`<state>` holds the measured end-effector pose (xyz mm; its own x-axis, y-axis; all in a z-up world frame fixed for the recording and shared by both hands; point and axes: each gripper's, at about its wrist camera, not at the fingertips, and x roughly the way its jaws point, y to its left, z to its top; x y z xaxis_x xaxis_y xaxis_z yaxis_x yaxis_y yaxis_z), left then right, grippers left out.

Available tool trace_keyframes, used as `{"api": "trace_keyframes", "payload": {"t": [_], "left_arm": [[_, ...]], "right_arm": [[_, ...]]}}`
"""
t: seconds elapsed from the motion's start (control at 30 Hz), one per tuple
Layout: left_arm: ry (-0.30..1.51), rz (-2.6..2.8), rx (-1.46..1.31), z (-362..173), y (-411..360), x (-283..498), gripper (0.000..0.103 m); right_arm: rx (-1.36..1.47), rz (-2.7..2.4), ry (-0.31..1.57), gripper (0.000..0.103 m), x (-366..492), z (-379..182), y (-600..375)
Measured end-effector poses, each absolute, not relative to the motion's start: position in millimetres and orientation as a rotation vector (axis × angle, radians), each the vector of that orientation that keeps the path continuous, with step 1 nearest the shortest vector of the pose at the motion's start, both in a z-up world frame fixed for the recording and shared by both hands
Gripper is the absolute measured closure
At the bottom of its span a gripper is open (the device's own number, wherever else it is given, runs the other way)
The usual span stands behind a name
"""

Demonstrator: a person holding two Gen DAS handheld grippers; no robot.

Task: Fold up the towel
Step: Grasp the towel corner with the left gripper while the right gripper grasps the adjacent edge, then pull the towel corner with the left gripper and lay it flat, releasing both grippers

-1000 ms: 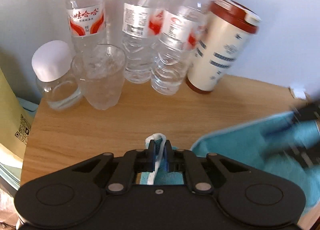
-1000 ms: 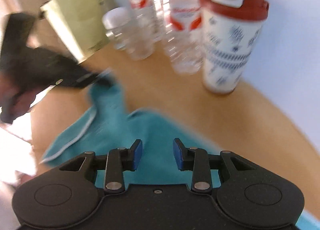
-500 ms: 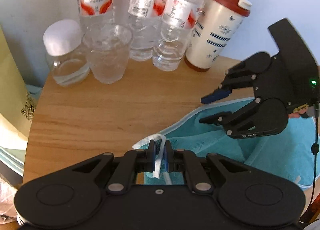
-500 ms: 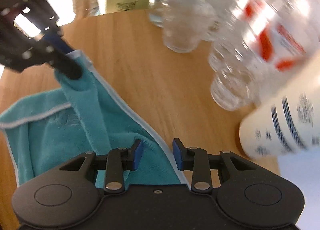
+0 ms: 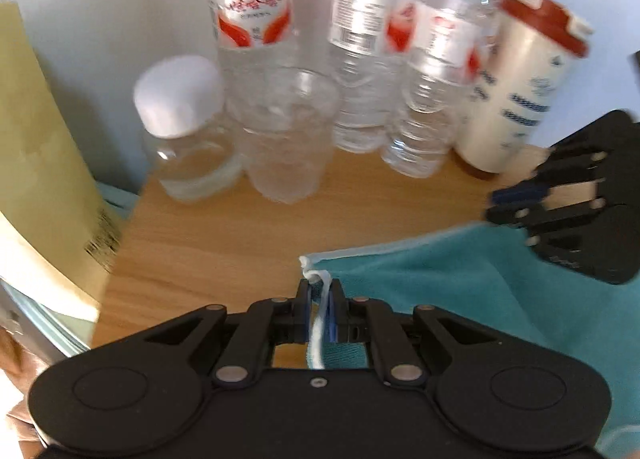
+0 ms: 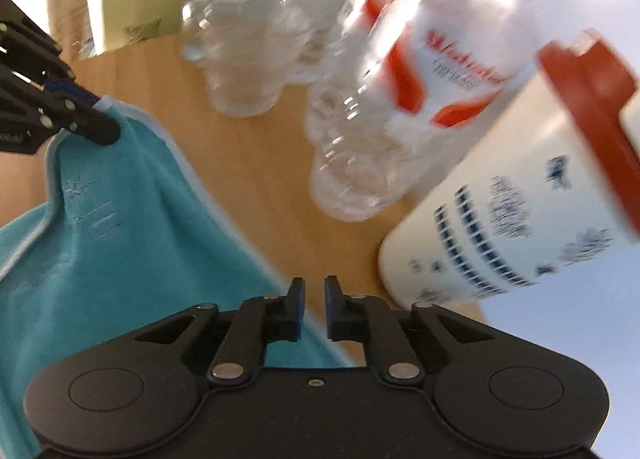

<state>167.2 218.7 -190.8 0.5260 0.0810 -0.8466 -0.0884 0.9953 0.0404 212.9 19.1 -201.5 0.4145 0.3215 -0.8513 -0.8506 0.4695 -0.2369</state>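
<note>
We hold the left tongs clamped on the white-piped corner of the teal terry towel, with the white edging running up between the blue pads. The towel lies on the round wooden tabletop, spreading from that pinched corner off to our right. Its piped far edge runs along the wood from the left tongs toward the right tongs, and we judge that edge to be the line the next move turns on.

The right tongs stand a little apart with nothing between them. In the right wrist view the piped edge passes just left of the left pad and under the tool body, so the free far corner seems to lie close beneath or just behind these tongs. The right side is therefore the nearer one for taking it.

The corner itself is hidden by the tool. The near half of the towel is cut off in both views, so we cannot tell how much is already folded. The clear plastic water bottles and the cream tumbler with the red lid stand close ahead of the right tongs, blurred, and look easy to knock.
</note>
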Motion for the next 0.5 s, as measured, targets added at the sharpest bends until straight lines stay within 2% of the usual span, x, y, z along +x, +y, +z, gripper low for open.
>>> {"api": "trace_keyframes", "payload": {"t": [0.07, 0.13, 0.17, 0.33, 0.5], "left_arm": [[1.034, 0.106, -0.001, -194, 220, 170, 0.09], [1.029, 0.154, 0.023, -194, 222, 168, 0.076], [1.025, 0.162, 0.024, -193, 222, 167, 0.074], [1.029, 0.163, 0.04, -187, 223, 153, 0.074], [1.039, 0.087, -0.033, -169, 216, 133, 0.074]], "right_arm": [[-0.732, 0.831, 0.842, 0.088, 213, -195, 13], [-0.718, 0.819, 0.846, 0.088, 211, -189, 4], [-0.702, 0.806, 0.855, 0.088, 212, -186, -4], [-0.611, 0.808, 0.992, 0.088, 200, -196, -42], [-0.584, 0.726, 1.012, 0.088, 192, -206, -66]]}}
